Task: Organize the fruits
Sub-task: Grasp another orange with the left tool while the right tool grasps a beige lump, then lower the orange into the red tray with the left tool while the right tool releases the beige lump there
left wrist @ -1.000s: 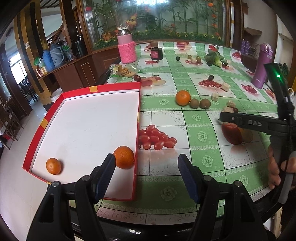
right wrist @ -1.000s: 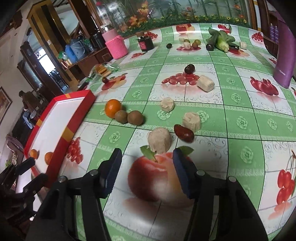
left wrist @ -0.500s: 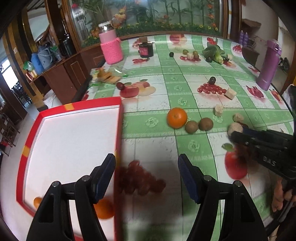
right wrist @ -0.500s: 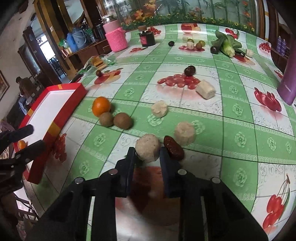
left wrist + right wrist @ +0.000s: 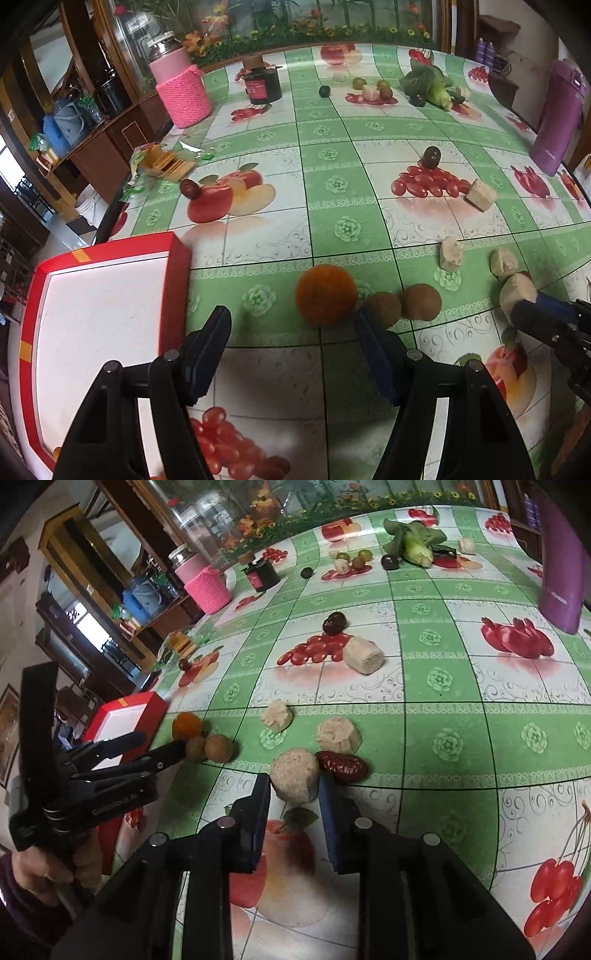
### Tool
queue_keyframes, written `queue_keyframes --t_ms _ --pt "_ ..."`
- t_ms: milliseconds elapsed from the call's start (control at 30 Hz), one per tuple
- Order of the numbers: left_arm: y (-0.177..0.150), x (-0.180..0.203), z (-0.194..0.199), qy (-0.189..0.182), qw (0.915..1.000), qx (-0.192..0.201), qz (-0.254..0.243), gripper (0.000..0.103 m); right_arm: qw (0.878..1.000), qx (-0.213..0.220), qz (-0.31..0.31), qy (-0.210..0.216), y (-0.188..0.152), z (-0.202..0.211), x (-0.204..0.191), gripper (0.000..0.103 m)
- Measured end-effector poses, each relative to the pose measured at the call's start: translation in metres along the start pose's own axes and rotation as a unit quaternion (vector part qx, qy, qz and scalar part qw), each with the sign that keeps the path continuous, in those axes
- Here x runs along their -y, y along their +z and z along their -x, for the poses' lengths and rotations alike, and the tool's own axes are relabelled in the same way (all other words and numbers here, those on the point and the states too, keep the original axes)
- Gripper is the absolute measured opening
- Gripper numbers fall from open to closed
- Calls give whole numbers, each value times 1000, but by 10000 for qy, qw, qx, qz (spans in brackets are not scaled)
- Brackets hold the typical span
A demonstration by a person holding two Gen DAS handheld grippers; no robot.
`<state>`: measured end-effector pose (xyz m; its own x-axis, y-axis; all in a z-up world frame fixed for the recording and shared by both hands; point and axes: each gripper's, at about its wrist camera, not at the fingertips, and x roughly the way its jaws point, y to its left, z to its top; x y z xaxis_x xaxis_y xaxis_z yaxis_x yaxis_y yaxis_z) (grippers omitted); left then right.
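An orange (image 5: 327, 293) lies on the fruit-print tablecloth just beyond my left gripper (image 5: 291, 326), which is open and empty, its right finger close to the orange. Two brown kiwis (image 5: 382, 308) sit right of the orange. The red tray (image 5: 173, 280) with a white floor is at the left. My right gripper (image 5: 294, 788) is shut on a beige round chunk (image 5: 295, 777), which rests on the table. A red date (image 5: 343, 766) touches that chunk's right side. In the right wrist view the left gripper (image 5: 159, 744) reaches toward the orange (image 5: 186, 725).
Further beige chunks (image 5: 338, 734) and dark plums (image 5: 334, 623) are scattered mid-table. A pink knit-covered jar (image 5: 183, 92), black jar (image 5: 262, 85), greens (image 5: 430, 85) and purple bottle (image 5: 557, 118) stand at the back. The table's left edge drops off beside a snack packet (image 5: 166, 162).
My left gripper has left the tray and moved right to the orange. The right gripper's jaws have closed from wide apart onto the beige chunk.
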<state>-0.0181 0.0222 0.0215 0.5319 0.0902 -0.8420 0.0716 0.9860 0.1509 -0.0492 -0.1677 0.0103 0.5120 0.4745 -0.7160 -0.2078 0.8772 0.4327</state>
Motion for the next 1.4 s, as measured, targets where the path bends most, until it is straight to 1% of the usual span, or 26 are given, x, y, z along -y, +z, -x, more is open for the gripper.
queue_keyframes --t_ms 100,167,233,267,300,333,467,567,700,767,833,933,1067,1100,1200,1300,1400 --pt "3 3 -8 -42 10000 -75 13 69 10000 83 -37 11 1 4 1 29" --pt "5 4 -9 -124 9999 -22 74 67 9999 122 -31 12 1 5 0 29" --pt "7 6 -10 -216 9997 23 107 57 9999 130 -26 17 1 5 0 29" --pt "7 6 -11 -272 9996 24 118 48 9999 135 -29 17 0 4 0 29" --pt "7 6 -11 -405 9991 53 150 38 9999 140 -32 14 0 4 0 29" --pt "7 7 -11 -474 9987 57 159 35 9999 155 -35 7 0 5 0 29" --pt "4 3 -8 -597 9978 129 270 34 9997 232 -18 27 0 7 0 29" --pt "-2 -2 6 -718 9961 247 445 34 9992 400 50 69 1 11 -3 29" --pt "-19 -11 53 -795 9925 749 556 34 9972 726 138 112 1 22 -6 29" --pt "-29 -19 72 -760 9908 954 591 34 9960 861 181 128 1 26 -8 29" --pt "-44 -33 91 -631 9892 1139 674 34 9947 990 249 101 0 30 -10 29" --pt "-65 -55 107 -429 9871 1269 875 34 9938 1047 362 -20 0 28 -15 29" --pt "-87 -87 115 -244 9852 1272 1122 34 9930 1023 520 -275 0 22 -24 29" --pt "-92 -98 117 -163 9839 1286 1232 34 9934 996 512 -242 -1 20 -27 29" --pt "-104 -135 123 150 9779 1322 1614 34 9952 855 477 39 -6 12 -46 29" --pt "-113 -163 130 385 9712 1408 1884 34 9944 711 729 293 -14 1 -85 29" --pt "-117 -183 132 528 9663 1437 2068 34 9900 519 1145 640 -20 -11 -137 29"
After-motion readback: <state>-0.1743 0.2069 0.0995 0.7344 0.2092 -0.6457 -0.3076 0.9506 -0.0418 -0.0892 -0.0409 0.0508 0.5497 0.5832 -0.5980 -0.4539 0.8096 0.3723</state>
